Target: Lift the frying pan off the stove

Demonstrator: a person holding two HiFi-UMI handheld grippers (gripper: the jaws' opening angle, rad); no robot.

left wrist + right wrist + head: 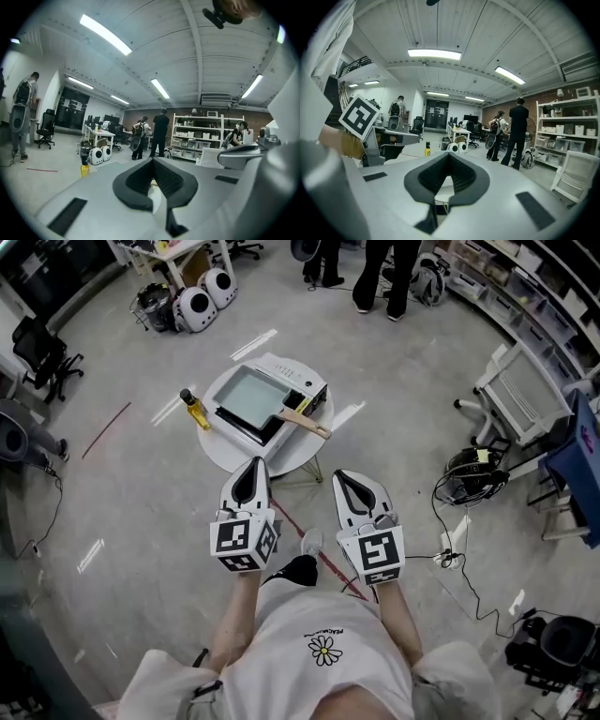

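A round white desk [223, 454] stands on the grey floor. On it sits a white rectangular portable stove [292, 373] with a dark rectangular frying pan [246, 397] resting on top. The pan's pale wooden handle [306, 422] reaches out toward the desk's near right edge. At the desk's left edge a small yellow oil bottle with a black cap [195, 412] stands upright, just beside the pan but apart from it. On the near side of the desk the person holds both tools side by side, pointing toward it and well short of the pan. The left tongs [254, 465] are pressed together with nothing between them. The left gripper view confirms this: the dark pads [137, 182] meet at the tip, with the yellow bottle off to their left. The right tongs [339, 474] are likewise together and empty, and the right gripper view shows a strip of the desk's white top through the notch behind their tip. Each tool carries a white cube with black square markers [244, 540] at its rear, nearest the person. A red tape line [323, 559] runs across the floor from under the desk toward the person's feet. Beyond the desk's far side, several people stand among shelves and office chairs.
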